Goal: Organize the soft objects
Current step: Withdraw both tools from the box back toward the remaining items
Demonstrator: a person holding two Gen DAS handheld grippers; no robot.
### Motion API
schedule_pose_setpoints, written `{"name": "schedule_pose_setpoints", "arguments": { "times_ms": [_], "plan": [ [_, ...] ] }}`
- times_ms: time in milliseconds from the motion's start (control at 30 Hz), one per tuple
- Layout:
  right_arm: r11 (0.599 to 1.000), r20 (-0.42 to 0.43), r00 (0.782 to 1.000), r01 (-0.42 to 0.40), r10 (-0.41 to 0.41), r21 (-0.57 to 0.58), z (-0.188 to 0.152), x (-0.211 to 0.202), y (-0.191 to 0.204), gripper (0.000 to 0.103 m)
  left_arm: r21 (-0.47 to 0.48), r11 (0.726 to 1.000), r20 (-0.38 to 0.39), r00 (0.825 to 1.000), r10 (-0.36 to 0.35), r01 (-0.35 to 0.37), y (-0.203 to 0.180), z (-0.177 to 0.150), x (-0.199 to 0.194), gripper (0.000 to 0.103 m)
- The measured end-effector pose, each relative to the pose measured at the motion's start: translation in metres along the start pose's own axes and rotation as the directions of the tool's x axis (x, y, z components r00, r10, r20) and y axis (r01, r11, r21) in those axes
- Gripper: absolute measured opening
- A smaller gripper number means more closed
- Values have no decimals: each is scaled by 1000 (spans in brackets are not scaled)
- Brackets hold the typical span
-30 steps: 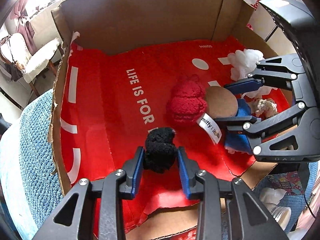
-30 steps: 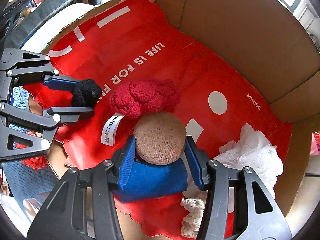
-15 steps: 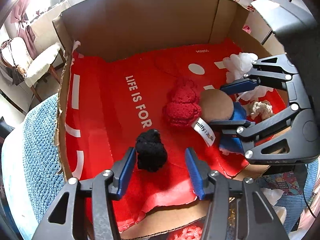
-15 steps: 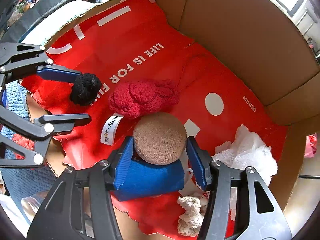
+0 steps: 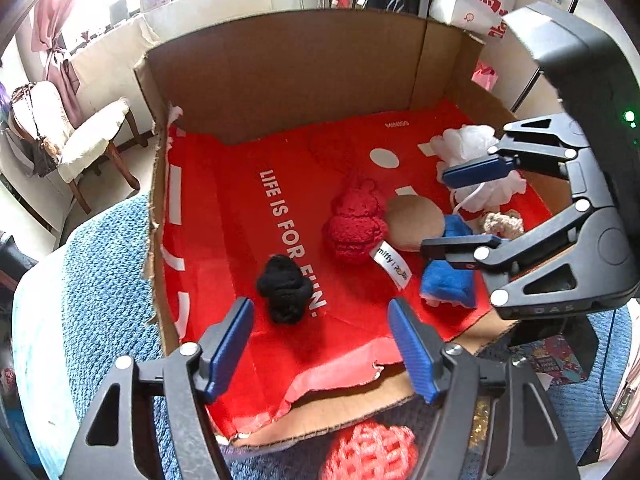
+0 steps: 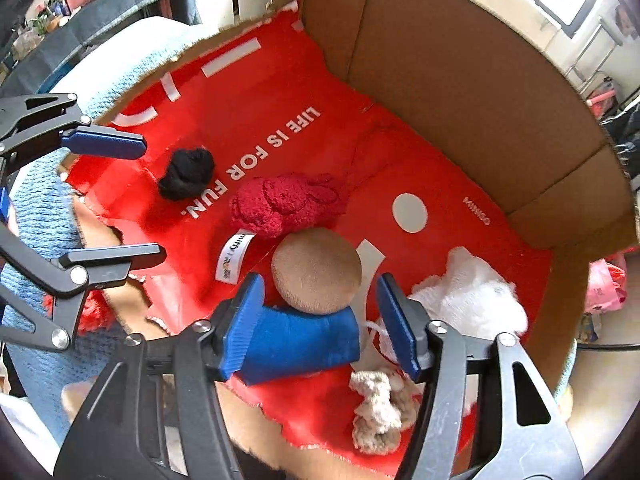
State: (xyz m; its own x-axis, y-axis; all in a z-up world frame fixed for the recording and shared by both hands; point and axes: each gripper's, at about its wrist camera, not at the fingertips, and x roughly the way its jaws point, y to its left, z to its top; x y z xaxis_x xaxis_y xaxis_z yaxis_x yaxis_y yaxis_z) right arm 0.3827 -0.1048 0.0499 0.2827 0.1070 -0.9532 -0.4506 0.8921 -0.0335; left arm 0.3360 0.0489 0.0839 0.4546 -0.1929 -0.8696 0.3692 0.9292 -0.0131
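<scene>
We find the black yarn ball (image 5: 285, 294) lying free on the red liner of the cardboard box (image 5: 288, 80), lower centre of the left wrist frame, while the left gripper (image 5: 320, 344) has just been opening and its fingers stand wide, clear of it. The right gripper (image 6: 320, 320) has likewise been opening; its fingers flank the blue-and-tan plush (image 6: 312, 304), the left one appearing to touch it, without a visible squeeze. We judge both items light and compressible (unlikely to slip), best taken across the thickest part.
</scene>
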Motion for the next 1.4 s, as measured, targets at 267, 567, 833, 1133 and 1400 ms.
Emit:
{"name": "schedule_pose_setpoints", "arguments": {
  "times_ms": [267,567,833,1133,1400],
  "plan": [
    [999,94,996,3,-8,52,-26,-54,-3,66,-18,1000,88,996,-3,5,-1,-14,-41,86],
    [990,217,975,7,-39,144,-67,-125,-24,74,-51,998,197,980,-9,20,-13,-39,-93,98],
    [976,323,943,6,-77,217,-118,-173,-17,79,-62,998,295,955,-4,24,-34,-68,-134,103],
    [964,426,893,35,-148,262,-181,-213,10,86,-83,996,408,913,4,32,-62,-109,-172,103],
    [951,505,830,92,-237,296,-238,-227,53,92,-93,995,497,867,19,32,-95,-159,-187,103]
  ]
}}
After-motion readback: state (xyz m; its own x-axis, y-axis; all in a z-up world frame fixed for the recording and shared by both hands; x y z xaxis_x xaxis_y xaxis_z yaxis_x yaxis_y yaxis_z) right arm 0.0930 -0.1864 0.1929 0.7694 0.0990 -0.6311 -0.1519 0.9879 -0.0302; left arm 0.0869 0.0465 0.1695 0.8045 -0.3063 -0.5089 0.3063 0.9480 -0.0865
